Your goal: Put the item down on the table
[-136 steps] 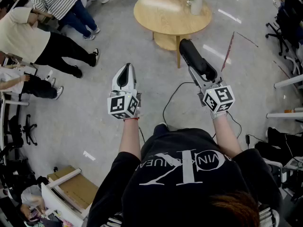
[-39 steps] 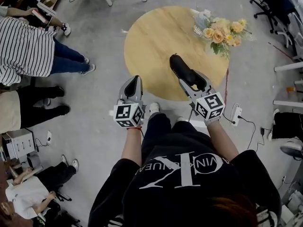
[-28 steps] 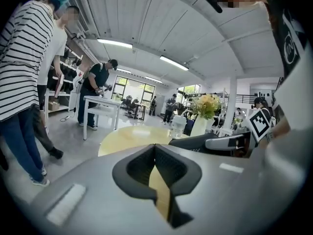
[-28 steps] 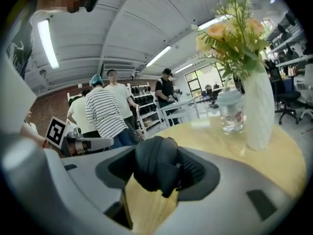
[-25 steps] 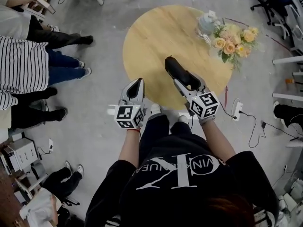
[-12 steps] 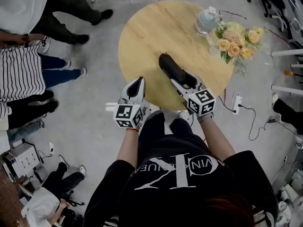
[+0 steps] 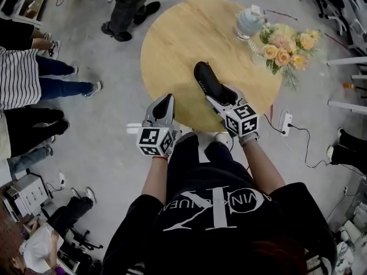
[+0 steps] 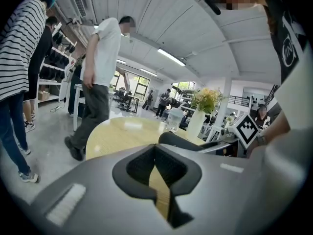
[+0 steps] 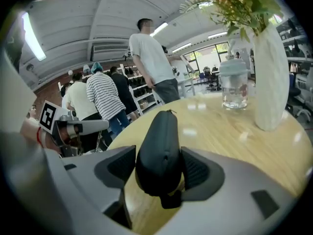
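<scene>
Clearly the right tool pinches a black case by one end, above the round wooden bench, inside its near rim. The left tool, pressed together and empty, hovers at that same rim. A vase of flowers stands on the bench, well apart from the case.

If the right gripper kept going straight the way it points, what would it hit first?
Probably the round table top; the black case in the right gripper would touch first. Depth is unclear.
</scene>
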{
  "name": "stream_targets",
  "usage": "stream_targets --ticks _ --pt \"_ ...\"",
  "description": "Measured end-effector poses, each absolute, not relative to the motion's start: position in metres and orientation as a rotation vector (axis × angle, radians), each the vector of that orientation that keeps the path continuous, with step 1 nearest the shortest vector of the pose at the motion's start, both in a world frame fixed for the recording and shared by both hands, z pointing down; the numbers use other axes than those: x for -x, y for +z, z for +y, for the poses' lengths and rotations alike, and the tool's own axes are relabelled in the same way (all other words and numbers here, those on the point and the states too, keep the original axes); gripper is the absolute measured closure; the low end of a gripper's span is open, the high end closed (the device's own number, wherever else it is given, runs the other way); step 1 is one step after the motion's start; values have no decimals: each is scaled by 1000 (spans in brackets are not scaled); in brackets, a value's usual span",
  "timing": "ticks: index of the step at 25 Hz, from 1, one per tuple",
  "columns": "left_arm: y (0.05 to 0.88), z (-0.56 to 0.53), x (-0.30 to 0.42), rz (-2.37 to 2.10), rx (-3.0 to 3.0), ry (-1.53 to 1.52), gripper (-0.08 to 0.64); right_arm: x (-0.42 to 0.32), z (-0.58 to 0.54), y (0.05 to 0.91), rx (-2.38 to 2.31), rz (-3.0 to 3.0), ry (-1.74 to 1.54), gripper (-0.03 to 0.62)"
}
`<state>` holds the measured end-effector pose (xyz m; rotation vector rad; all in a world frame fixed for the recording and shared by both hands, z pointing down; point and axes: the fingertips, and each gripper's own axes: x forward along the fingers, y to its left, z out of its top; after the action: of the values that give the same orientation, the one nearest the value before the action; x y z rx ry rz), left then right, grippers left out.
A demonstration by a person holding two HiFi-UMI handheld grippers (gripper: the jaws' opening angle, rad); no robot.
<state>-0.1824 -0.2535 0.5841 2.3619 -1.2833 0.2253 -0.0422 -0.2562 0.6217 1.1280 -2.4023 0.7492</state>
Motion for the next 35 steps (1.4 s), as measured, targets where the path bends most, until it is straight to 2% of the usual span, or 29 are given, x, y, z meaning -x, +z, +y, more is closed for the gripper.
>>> stream_targets --ticks 18,20,22,25,35 --pt "555 -246 180 -1396 -2347 149 548 16 -259 582 -1121 -2505 704 331" --pt "550 -243 179 -1411 -2350 143 548 14 -256 575 -1117 -2527 662 361" --pt "545 -240 177 -1424 -2354 135 548 10 -254 566 -1130 -2544 624 445" --pt "535 -235 172 -1416 -2369 115 548 3 -254 549 -1156 -2578 589 523" --pt "502 -230 163 -1432 -2432 45 548 -13 -252 500 -1216 -2667 379 552"
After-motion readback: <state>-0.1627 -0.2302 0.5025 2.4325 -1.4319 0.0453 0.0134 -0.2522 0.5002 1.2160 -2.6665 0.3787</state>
